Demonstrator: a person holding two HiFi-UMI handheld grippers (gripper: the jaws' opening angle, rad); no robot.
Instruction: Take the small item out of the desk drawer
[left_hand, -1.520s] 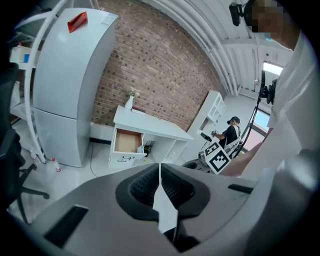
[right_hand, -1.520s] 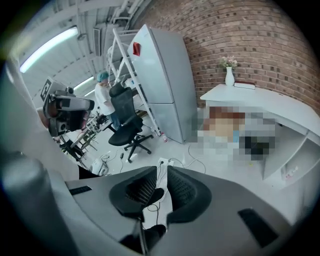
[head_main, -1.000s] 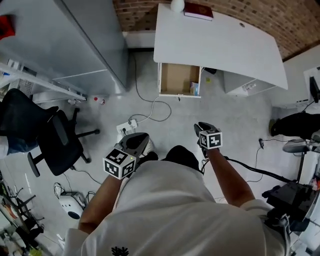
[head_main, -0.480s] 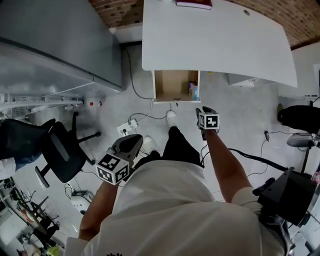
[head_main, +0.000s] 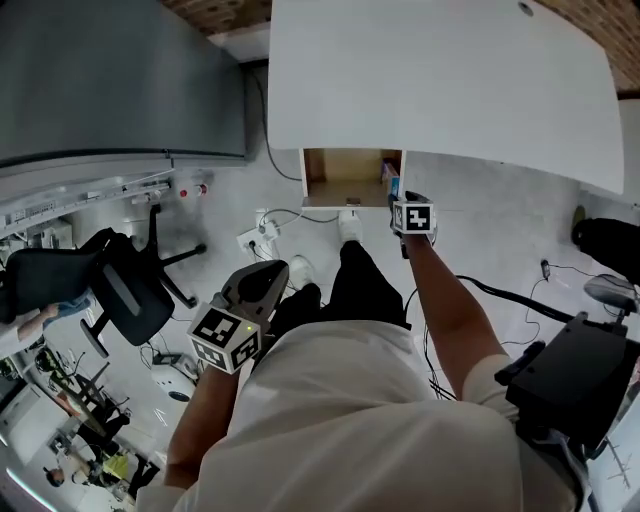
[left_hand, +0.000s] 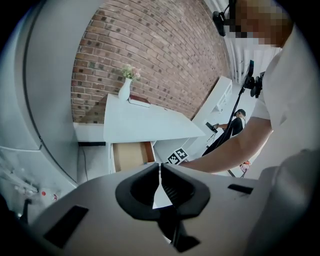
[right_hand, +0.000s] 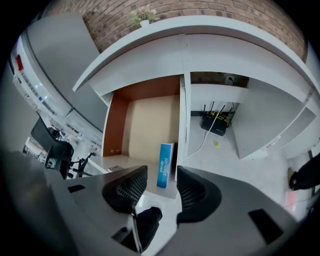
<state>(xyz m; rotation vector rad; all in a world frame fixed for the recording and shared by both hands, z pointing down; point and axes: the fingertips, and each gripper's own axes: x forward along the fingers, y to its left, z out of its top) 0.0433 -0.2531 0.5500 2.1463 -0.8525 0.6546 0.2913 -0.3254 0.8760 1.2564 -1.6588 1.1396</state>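
The desk drawer (head_main: 350, 178) stands pulled out under the white desk (head_main: 450, 80). A small blue box (right_hand: 164, 165) stands upright in its right front corner, also seen in the head view (head_main: 390, 178). My right gripper (right_hand: 162, 182) hovers just in front of that corner. Its jaws are opening, nothing is between them, and the box lies beyond the tips. In the head view the right gripper (head_main: 405, 198) is at the drawer's front edge. My left gripper (head_main: 270, 275) hangs low by the person's leg, far from the drawer; its jaws (left_hand: 160, 175) are shut and empty.
A black office chair (head_main: 120, 290) and a grey cabinet (head_main: 120, 80) stand at the left. A power strip with cables (head_main: 262, 238) lies on the floor before the drawer. A router (right_hand: 217, 125) sits under the desk at right. Black equipment (head_main: 570, 370) stands at the right.
The person has stepped toward the desk, so the drawer is much nearer. My right gripper has reached forward to the drawer's front right corner. The left gripper stayed low at the side.
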